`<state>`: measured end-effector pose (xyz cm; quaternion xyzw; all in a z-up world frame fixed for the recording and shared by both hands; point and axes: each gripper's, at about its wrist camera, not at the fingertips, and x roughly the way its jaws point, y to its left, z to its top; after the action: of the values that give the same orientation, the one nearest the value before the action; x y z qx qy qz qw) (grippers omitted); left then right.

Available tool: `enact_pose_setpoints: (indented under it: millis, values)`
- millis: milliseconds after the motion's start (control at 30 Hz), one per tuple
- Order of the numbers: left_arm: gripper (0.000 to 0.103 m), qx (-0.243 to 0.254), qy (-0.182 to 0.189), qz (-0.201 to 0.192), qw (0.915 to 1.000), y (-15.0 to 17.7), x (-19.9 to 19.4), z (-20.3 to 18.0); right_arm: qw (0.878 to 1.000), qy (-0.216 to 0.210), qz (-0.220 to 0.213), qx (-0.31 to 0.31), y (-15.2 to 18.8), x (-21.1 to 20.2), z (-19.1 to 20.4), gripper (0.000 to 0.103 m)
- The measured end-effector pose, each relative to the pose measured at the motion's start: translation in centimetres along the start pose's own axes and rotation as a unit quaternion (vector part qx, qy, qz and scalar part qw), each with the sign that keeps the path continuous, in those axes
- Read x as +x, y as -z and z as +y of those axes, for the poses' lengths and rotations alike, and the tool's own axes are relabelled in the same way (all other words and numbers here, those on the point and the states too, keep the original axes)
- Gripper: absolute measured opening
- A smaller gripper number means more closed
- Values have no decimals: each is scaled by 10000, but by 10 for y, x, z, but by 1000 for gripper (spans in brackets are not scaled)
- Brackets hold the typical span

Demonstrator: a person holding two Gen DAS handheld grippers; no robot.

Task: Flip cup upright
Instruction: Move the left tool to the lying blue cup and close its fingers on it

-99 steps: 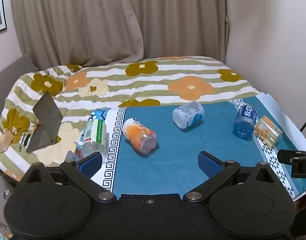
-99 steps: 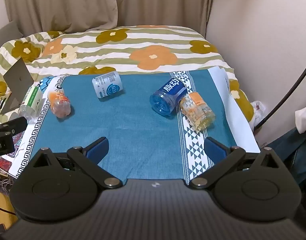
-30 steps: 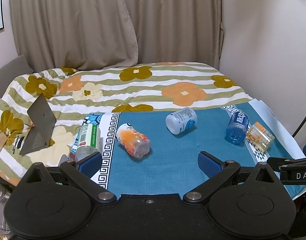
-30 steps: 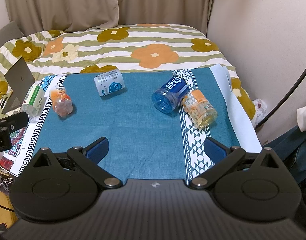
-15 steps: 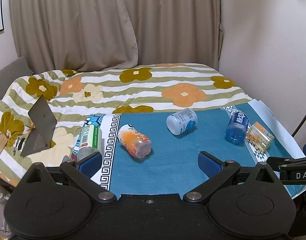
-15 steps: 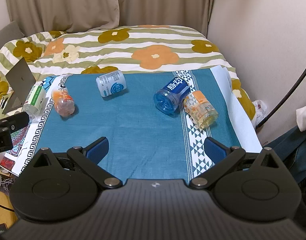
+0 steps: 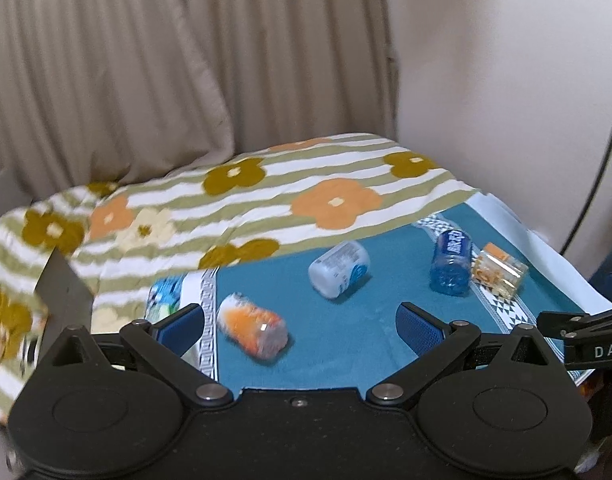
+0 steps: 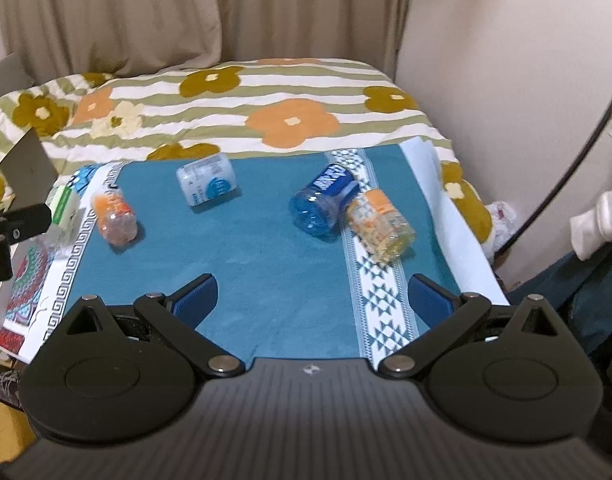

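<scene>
Several plastic cups lie on their sides on a teal cloth (image 8: 266,264). An orange cup (image 7: 252,331) (image 8: 114,219) lies at the left, a white-and-blue cup (image 7: 339,269) (image 8: 206,184) at the middle back, a blue cup (image 7: 449,266) (image 8: 323,200) and a clear yellow-orange cup (image 7: 499,274) (image 8: 381,226) at the right. A green-labelled cup (image 8: 64,208) lies at the cloth's left border. My left gripper (image 7: 300,328) is open and empty, close behind the orange cup. My right gripper (image 8: 311,300) is open and empty, in front of the blue cup.
The cloth lies on a bed with a flowered, striped blanket (image 8: 234,108). A grey folded stand (image 8: 26,170) sits at the left. Curtains (image 8: 186,12) and a wall stand behind. A black cable (image 8: 565,184) hangs at the right edge.
My left gripper has swung forward and to the right, closer to the orange cup; its view is blurred. My right gripper has moved slightly forward. The cups have not moved.
</scene>
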<state>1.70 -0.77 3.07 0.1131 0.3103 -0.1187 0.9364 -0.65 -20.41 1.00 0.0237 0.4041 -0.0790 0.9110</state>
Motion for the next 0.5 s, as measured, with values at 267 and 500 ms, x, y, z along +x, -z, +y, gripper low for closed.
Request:
enact_pose_setpoints:
  millis: [267,500]
  values:
    - [103,422,611,18,9972,-32,36,-25,9987,-120,231,442,3,19,-38,103]
    - [103,767,978,452,9912,-60,88,-73,9996,-113,274,14,3,48,-64,103]
